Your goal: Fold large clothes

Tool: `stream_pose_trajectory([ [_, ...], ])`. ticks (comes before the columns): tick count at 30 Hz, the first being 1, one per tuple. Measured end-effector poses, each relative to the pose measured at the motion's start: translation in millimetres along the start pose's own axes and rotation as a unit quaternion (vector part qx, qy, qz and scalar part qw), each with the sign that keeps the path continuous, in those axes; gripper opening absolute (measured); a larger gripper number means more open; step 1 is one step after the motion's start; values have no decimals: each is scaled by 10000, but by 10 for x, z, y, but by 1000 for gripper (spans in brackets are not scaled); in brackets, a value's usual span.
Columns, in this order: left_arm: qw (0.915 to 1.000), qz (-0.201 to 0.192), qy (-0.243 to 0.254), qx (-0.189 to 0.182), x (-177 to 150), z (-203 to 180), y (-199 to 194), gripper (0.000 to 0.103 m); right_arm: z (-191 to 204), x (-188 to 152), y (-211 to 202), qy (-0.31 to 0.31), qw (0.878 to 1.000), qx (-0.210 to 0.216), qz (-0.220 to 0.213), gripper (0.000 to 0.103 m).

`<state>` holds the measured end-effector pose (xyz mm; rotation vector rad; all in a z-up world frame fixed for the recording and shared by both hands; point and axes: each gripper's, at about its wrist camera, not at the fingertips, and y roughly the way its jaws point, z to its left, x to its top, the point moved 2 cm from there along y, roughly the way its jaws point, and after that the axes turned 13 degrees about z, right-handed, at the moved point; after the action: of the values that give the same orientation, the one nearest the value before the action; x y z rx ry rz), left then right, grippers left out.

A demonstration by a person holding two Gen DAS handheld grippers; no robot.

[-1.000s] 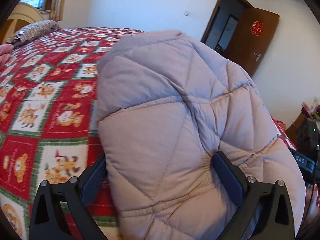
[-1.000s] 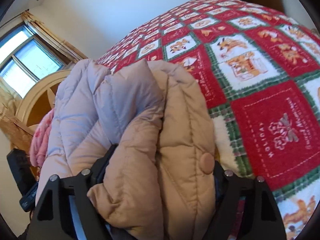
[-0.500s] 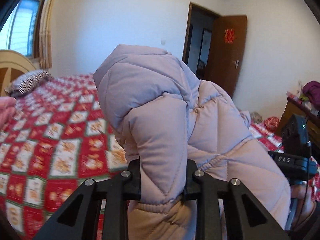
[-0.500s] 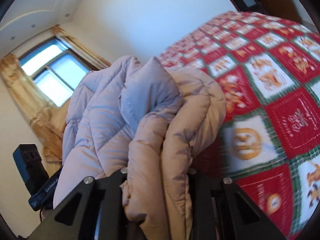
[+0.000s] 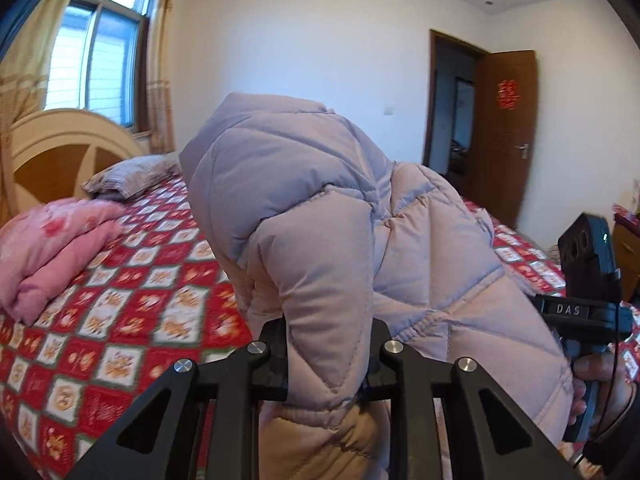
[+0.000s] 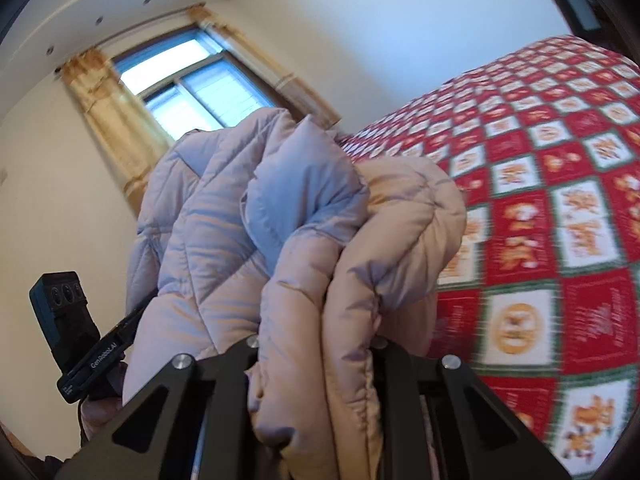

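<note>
While both tools close, left tool [image 5: 329, 354] and right tool [image 6: 316, 354] pinch puffy jacket [image 5: 320, 208], seemingly above bed [image 5: 132, 280].

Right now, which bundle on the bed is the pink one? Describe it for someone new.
Find the bed with its red checked cover. Near the headboard, beside the striped pillow, lies the folded pink quilt: flowered, resting flat, unlike the pale puffer coat held up in the grippers.
</note>
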<state>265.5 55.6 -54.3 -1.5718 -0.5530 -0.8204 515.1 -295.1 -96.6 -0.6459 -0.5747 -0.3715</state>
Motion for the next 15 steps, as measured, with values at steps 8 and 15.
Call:
stream_pose_trajectory([
  [8,9948,688,-668,331,-520,884,540,32,-88,56,903,-122,9956,-402,839,20],
  [15,9815,815,-1536,802,-751,1298,672,83,-135,69,1316,-54,9923,-594,1084,30],
])
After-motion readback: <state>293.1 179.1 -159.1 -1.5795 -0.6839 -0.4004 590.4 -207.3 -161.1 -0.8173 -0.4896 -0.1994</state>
